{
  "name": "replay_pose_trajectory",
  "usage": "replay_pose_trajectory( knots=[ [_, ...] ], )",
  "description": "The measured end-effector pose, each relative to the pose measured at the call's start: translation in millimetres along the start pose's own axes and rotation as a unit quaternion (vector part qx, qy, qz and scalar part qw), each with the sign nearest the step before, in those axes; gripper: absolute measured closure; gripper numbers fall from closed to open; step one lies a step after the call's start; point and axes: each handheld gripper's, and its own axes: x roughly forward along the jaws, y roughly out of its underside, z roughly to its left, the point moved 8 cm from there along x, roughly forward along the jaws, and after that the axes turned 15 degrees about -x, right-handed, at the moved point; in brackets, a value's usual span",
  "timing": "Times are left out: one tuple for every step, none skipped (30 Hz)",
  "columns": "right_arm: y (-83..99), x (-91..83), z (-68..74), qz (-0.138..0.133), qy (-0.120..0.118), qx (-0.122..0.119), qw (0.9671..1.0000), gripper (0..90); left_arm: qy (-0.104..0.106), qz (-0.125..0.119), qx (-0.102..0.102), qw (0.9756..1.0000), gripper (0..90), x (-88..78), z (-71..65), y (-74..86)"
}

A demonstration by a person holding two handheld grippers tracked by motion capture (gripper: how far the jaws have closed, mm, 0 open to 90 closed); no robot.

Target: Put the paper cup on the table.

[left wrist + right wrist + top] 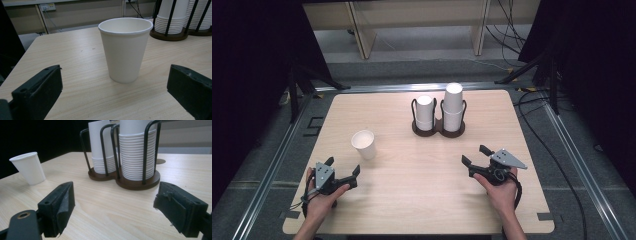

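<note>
Single white paper cup [364,144] stands upright, mouth up, on the left half of the wooden table [427,190], apart from everything else. In the left gripper view the cup [125,48] sits centred ahead of the two black jaws, empty as far as I can see into it, with bare wood between it and each jaw.

My left gripper [343,171] rests low near the table's front-left edge, just below and slightly left of the cup. Jaws spread wide, nothing between them. It points up toward the cup without touching it.

My right gripper [476,155] is held at the front-right, well apart from the cup. Jaws likewise spread, holding nothing. The grey three-cornered plate is on top, and the cable trails back past the wrist.

In the right gripper view the jaws frame the cup holder [130,182], a dark brown twin base with black wire uprights. It carries two stacks of white paper cups nested upside down: the shorter stack [101,147] on the left, the taller stack [136,152] on the right. From above, the holder [438,131] sits at the far centre of the table, beyond and right of the single cup.

Past the table: grey floor, loose black cables, pale wooden furniture legs.
</note>
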Motion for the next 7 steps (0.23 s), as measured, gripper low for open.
replay_pose_trajectory(
  knots=[
    [1.0,-0.8,0.4,0.003,-0.007,0.003,1.0000,15.6,0.004,-0.005,0.002,1.0000,0.0,1.1,-0.4,0.0],
    [1.9,-1.7,-0.4,0.006,0.001,0.005,1.0000,15.6,0.006,-0.005,0.003,1.0000,0.0,1.5,-0.7,0.5],
    [2.1,-2.1,-0.1,0.005,0.000,0.009,0.9999,15.6,0.001,0.000,0.002,1.0000,0.0,0.4,-0.4,1.4],
    [2.2,-2.8,-0.1,0.004,-0.004,0.008,1.0000,15.6,0.005,-0.008,0.002,1.0000,0.0,1.1,-0.9,0.8],
    [2.7,-2.6,-1.8,0.004,0.001,0.006,1.0000,15.6,0.005,-0.006,0.003,1.0000,0.0,0.8,-0.8,0.9],
    [2.2,-3.5,-2.2,0.001,0.003,0.008,1.0000,15.6,0.006,-0.010,0.001,0.9999,0.0,1.3,-0.9,0.6],
    [2.1,-4.0,-5.7,-0.002,0.008,-0.008,0.9999,15.6,0.006,-0.010,0.001,0.9999,0.0,1.3,-0.7,0.5]
  ],
)
